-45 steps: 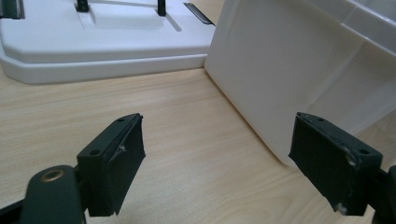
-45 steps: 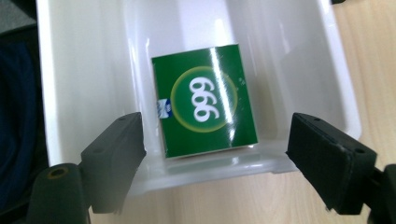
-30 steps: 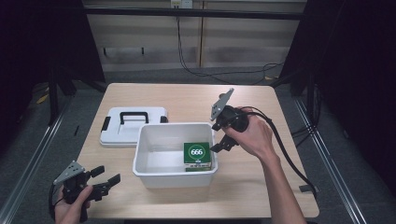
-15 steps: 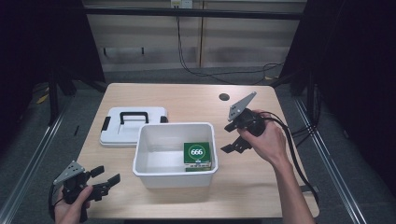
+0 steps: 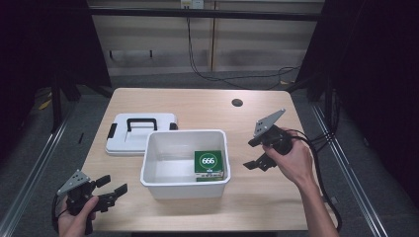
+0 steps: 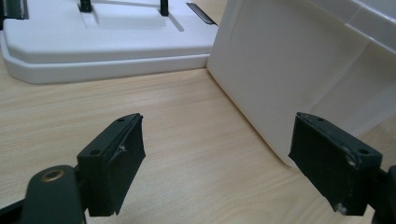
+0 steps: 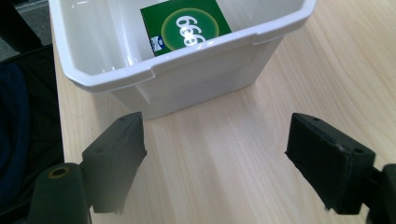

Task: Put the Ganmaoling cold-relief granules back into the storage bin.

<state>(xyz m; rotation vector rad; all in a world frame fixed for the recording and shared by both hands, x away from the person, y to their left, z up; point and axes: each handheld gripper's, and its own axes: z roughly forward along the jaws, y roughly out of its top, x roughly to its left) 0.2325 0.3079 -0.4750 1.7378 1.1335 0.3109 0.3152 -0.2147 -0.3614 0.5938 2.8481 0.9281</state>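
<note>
Both grippers, left (image 5: 106,191) and right (image 5: 257,152), gape empty. Risk: right gripper beside white bin (image 5: 185,178) could clip its rim, shifting green box (image 5: 209,163) inside.

White bin (image 5: 185,170), white lid (image 5: 141,133) with black handle, green box (image 5: 208,162) marked white "666", light woodgrain worktop (image 5: 197,106).

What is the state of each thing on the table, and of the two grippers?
White bin: upright, open, no lid on it.
Green box: lying flat inside the bin, at its right side, "666" face up.
White lid: off the bin, flat on the table behind it, handle up.
Left gripper: jaws open, holding nothing, near the table's front left corner.
Right gripper: jaws open, holding nothing, right of the bin.
</note>
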